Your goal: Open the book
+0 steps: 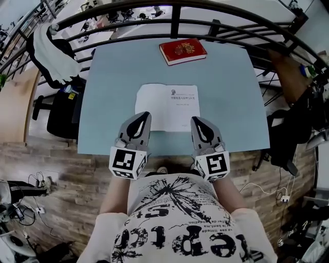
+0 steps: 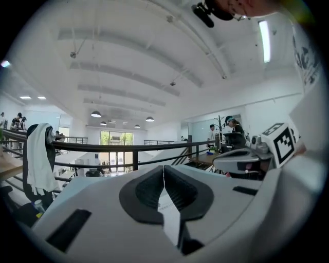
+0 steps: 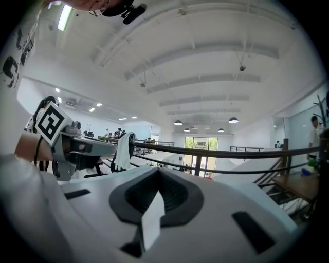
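A white book [image 1: 167,107] lies open in the middle of the pale blue table [image 1: 113,77], its printed page facing up. A shut red book [image 1: 182,51] sits at the table's far edge. My left gripper [image 1: 145,115] hovers over the open book's near left corner, jaws together and holding nothing. My right gripper [image 1: 195,120] hovers over the near right corner, also shut and empty. In the left gripper view the left gripper [image 2: 163,167] points level at the railing [image 2: 123,148]. The right gripper [image 3: 158,169] in its own view does the same.
A black metal railing [image 1: 175,10] curves round the table's far side. A chair draped with white cloth [image 1: 51,51] stands at the left, and dark bags [image 1: 288,133] at the right. The person's torso is against the table's near edge.
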